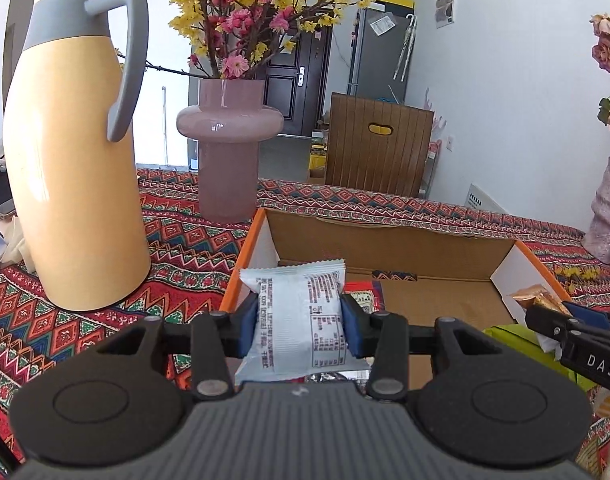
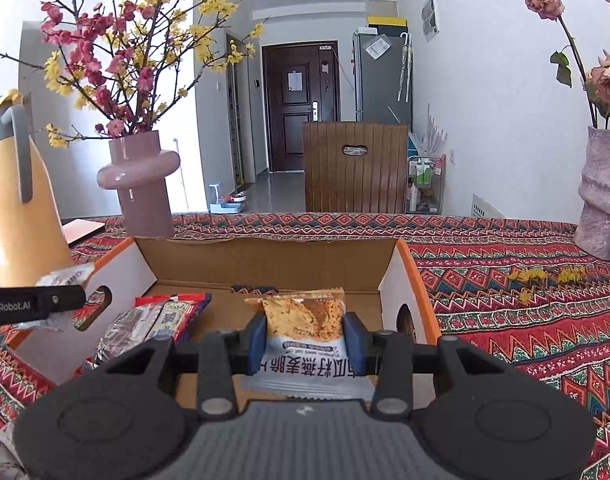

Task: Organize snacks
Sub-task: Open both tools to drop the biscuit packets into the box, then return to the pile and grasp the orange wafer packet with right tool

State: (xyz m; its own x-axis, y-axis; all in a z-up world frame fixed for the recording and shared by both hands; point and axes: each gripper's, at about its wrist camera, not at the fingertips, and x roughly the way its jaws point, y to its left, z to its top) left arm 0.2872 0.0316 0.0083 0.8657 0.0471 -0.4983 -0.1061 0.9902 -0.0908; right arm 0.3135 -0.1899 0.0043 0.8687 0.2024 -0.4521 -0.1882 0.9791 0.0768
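Observation:
An open cardboard box (image 1: pixel 389 236) with orange edges stands on the patterned tablecloth; it also shows in the right wrist view (image 2: pixel 265 258). My left gripper (image 1: pixel 301 320) is shut on a white snack packet (image 1: pixel 301 312) and holds it over the box's left front part. My right gripper (image 2: pixel 305 340) is shut on an orange-and-white oat snack packet (image 2: pixel 305 316) over the box's middle. A red snack packet (image 2: pixel 173 314) and a silvery packet (image 2: pixel 123 332) lie in the box at the left. The right gripper also shows at the right edge of the left wrist view (image 1: pixel 565 320).
A yellow thermos jug (image 1: pixel 73 160) stands left of the box. A pink vase (image 1: pixel 229 148) with flower branches stands behind the box's left corner. A pale pink vase (image 2: pixel 601 200) stands far right. A brown chair back (image 2: pixel 355 166) is beyond the table.

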